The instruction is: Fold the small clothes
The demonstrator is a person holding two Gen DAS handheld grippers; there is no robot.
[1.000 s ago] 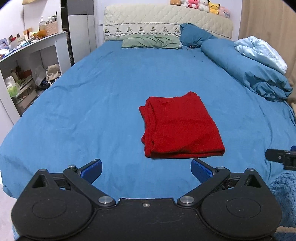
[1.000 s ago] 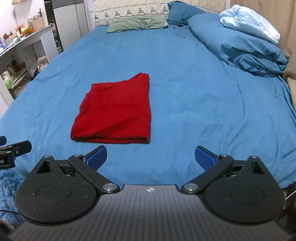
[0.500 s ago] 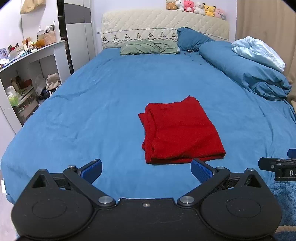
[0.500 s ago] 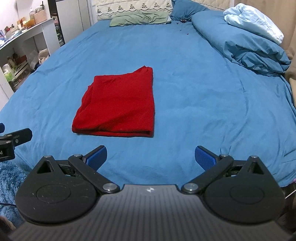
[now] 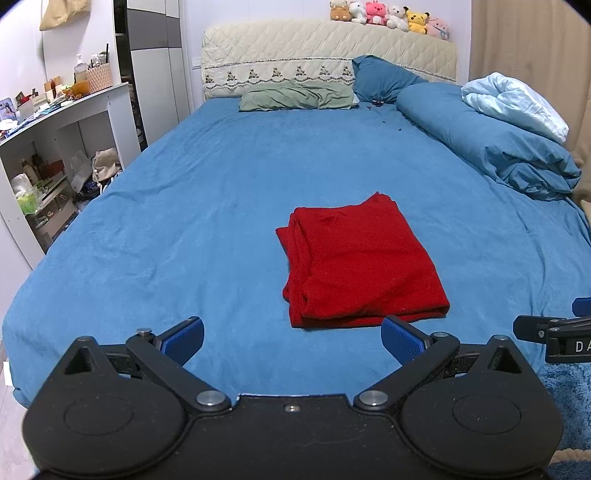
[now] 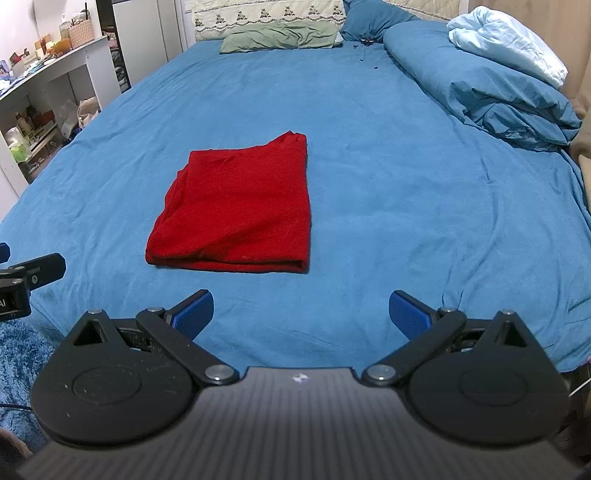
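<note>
blue bed (image 5: 221, 206) holds folded red garment (image 5: 360, 266), both grippers spread, empty.

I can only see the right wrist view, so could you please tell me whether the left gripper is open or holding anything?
Observer: The left gripper is open, with its jaws spread wide and nothing between them.
Operator: Thank you. My view cuts off the top of the headboard; is anything up there?
Observer: Yes, a row of plush toys sits along the top of the quilted headboard.
</note>
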